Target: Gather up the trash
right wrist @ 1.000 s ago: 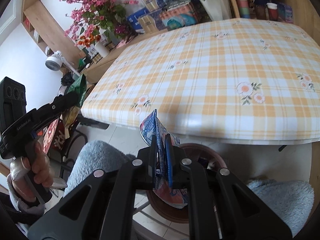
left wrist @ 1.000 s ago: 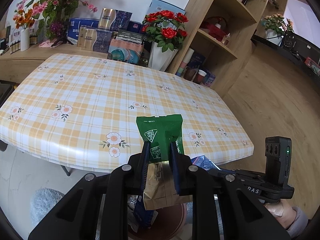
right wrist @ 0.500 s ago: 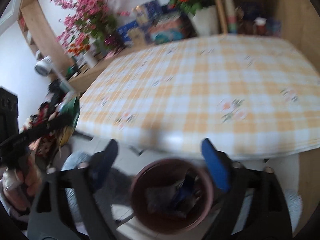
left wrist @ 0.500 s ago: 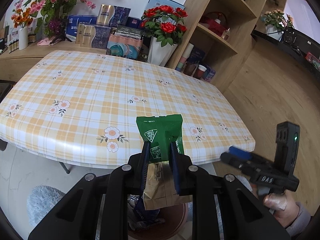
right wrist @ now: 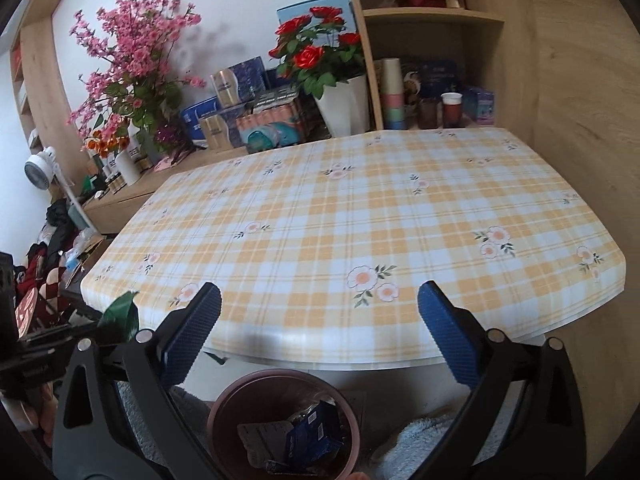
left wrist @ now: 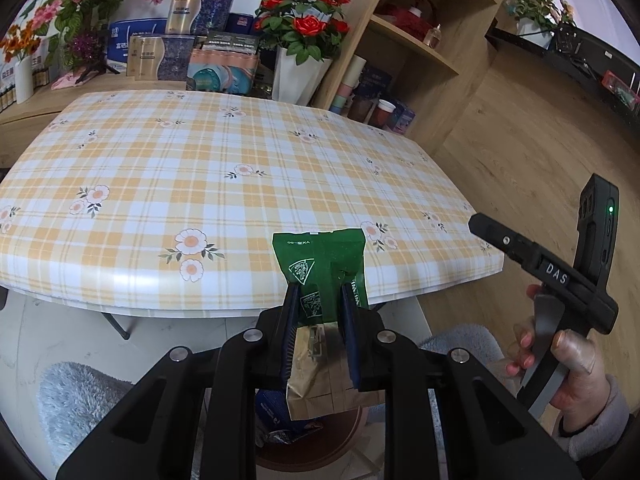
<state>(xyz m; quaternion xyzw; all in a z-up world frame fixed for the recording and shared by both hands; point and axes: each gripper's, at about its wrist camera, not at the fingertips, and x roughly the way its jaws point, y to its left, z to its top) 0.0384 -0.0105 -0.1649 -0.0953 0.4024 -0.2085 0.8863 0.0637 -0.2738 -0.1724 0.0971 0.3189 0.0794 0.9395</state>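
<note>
1. The bin (right wrist: 280,424) stands on the floor, below the near edge of the table (right wrist: 360,208). It is brown-pink and round, and it is the landmark here.
2. Inside the bin lie a blue packet (right wrist: 314,434) and a grey-white wrapper (right wrist: 262,436), touching each other.
3. The right gripper (right wrist: 318,334) hangs above the bin. Its jaws are opening, very wide now, and nothing is between them; the blue pads (right wrist: 192,332) are bare.
4. The left gripper (left wrist: 320,334) is above the bin too, which shows under it in the left wrist view, mostly hidden. Its jaws are clenched on a green pouch (left wrist: 322,268).
5. The pouch stands upright between the pads. Its green top rises past the fingertips, over the near edge of the table. Its brown lower part hangs back between the fingers, above the bin.
6. To the right of the bin, a hand (left wrist: 560,360) holds the right gripper by its handle.
7. A grey fluffy rug (left wrist: 76,396) lies on the floor left of the bin.
8. Beyond the bin, the table carries a yellow check cloth with flowers.
9. Behind the table stand a white vase of red roses (left wrist: 304,28), boxes (left wrist: 176,52) and a wooden shelf (left wrist: 416,40).
</note>
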